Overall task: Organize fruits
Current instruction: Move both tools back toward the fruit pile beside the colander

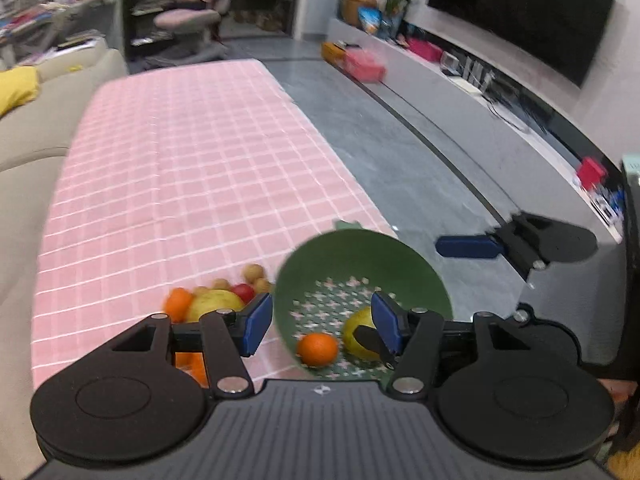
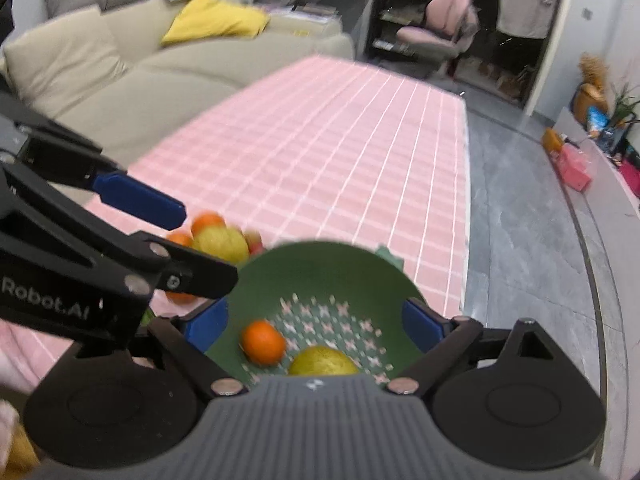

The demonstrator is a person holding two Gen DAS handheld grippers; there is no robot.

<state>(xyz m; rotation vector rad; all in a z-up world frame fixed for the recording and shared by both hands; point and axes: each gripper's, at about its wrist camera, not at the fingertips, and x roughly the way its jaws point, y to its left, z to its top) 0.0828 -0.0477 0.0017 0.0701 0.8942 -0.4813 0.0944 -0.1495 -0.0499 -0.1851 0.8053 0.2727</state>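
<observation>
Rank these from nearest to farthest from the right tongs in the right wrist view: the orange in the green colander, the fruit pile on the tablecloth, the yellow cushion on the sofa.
1. Orange, inside the green colander, between the right tongs.
2. Fruit pile, on the pink checked tablecloth, beyond the colander's left rim.
3. Yellow cushion, far back on the sofa.

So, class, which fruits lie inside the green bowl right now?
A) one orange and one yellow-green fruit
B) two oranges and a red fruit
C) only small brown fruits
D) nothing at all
A: inside the green bowl lie just an orange and a yellow-green fruit; the other fruits sit outside on the pink cloth.
</observation>
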